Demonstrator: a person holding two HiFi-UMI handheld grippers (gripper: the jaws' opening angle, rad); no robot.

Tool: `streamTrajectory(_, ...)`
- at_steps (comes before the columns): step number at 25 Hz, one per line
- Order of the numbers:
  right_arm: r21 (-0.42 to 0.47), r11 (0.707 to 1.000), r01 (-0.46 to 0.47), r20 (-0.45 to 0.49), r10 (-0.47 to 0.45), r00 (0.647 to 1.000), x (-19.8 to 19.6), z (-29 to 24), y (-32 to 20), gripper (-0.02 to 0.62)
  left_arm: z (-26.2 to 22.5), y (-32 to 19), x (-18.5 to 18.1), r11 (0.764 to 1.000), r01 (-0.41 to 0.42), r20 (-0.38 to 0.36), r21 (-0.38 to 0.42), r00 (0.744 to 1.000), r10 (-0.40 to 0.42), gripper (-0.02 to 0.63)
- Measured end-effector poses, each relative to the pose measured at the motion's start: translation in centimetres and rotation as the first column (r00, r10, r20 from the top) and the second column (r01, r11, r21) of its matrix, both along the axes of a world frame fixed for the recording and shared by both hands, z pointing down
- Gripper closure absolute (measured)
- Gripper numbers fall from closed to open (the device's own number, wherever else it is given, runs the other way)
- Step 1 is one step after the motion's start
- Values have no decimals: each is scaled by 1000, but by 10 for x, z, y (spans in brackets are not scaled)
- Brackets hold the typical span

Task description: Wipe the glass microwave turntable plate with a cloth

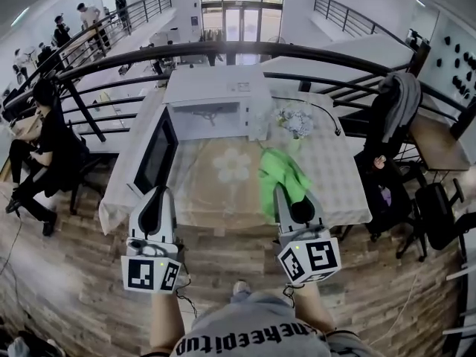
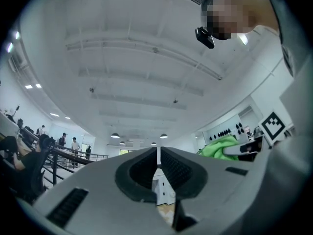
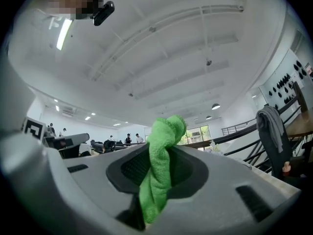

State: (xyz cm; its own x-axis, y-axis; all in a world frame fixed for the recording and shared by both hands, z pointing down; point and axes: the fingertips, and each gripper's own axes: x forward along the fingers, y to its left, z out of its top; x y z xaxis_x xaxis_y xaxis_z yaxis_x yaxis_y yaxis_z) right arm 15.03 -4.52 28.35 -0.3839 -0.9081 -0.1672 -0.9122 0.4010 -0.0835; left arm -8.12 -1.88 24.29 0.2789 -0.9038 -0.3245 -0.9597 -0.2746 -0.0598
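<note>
A white microwave [image 1: 216, 99] stands at the back of the table, its dark-glass door [image 1: 156, 155] swung open to the left. I cannot make out the glass turntable plate inside its cavity. My right gripper [image 1: 282, 190] [image 3: 156, 165] is shut on a green cloth [image 1: 281, 173] [image 3: 161, 160], which bunches up above the jaws over the table's right half. My left gripper [image 1: 156, 193] [image 2: 157, 161] is shut with nothing between its jaws, near the table's front left beside the open door. Both grippers tilt upward, so their views show mostly ceiling.
The table [image 1: 335, 177] has a pale checked cloth with a flower print [image 1: 233, 166]. A bunch of flowers [image 1: 296, 119] stands right of the microwave. A person [image 1: 52, 143] sits at the left. Chairs with a jacket [image 1: 398, 103] and bags stand at the right. Railings run behind.
</note>
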Motion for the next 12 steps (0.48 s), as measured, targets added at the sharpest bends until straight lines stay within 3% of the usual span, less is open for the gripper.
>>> streamTrajectory(12,-51,998,48,1,-48,999,-13,15,-59,512,12,-47,-6,999,32,14,-34,999,-31,583)
